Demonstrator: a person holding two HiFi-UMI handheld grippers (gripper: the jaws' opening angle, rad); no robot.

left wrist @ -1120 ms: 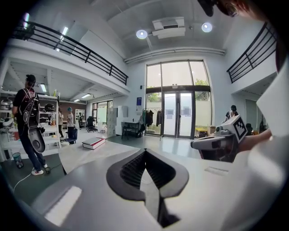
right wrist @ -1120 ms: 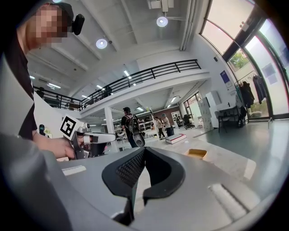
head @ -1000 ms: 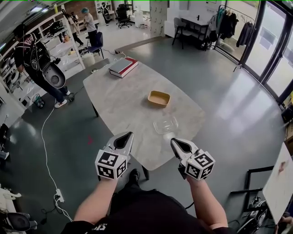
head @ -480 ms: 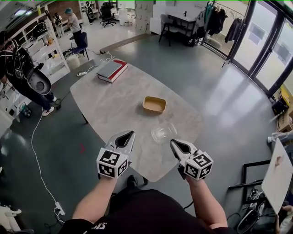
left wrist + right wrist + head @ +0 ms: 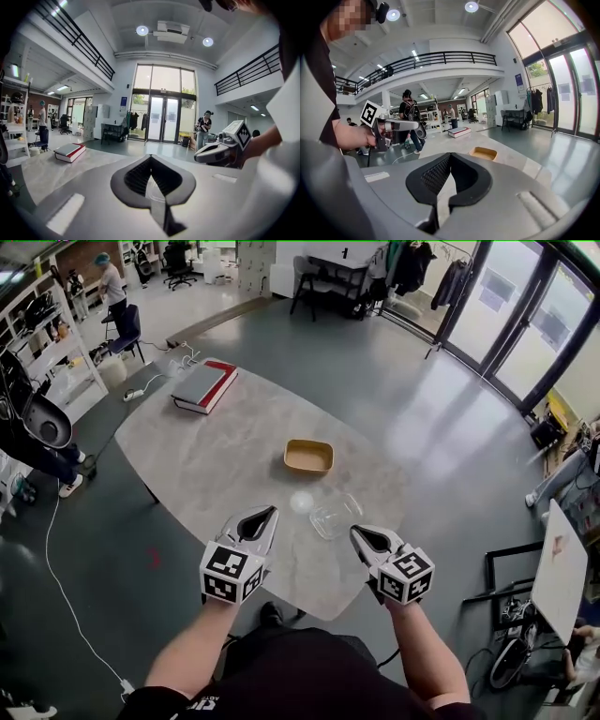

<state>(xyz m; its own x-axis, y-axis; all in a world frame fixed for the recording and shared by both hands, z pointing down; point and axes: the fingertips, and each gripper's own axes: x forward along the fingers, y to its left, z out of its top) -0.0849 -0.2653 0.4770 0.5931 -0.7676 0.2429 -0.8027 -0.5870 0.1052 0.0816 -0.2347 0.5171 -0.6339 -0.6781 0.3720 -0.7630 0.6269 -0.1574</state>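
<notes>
Both grippers hover side by side over the near edge of a marble table (image 5: 216, 465), touching nothing. My left gripper (image 5: 262, 516) has its jaws together and empty; the same shows in its own view (image 5: 150, 158). My right gripper (image 5: 357, 534) is likewise shut and empty (image 5: 450, 154). A clear plastic container (image 5: 336, 516) lies just ahead between them, with a small round clear piece (image 5: 302, 502) beside it. Farther on sit a tan tray (image 5: 308, 456) and a red-and-grey book (image 5: 203, 386). From each gripper view the other gripper shows off to the side.
A person in black stands at the left by white shelves (image 5: 37, 352). A cable (image 5: 52, 540) runs over the dark floor there. Glass doors (image 5: 525, 334) and a clothes rack stand at the far right. A white board (image 5: 562, 568) leans at the right.
The head view has swung, so the table and the standing person sit farther left. The small round clear piece now shows beside the container. Both grippers stay shut and roughly in place.
</notes>
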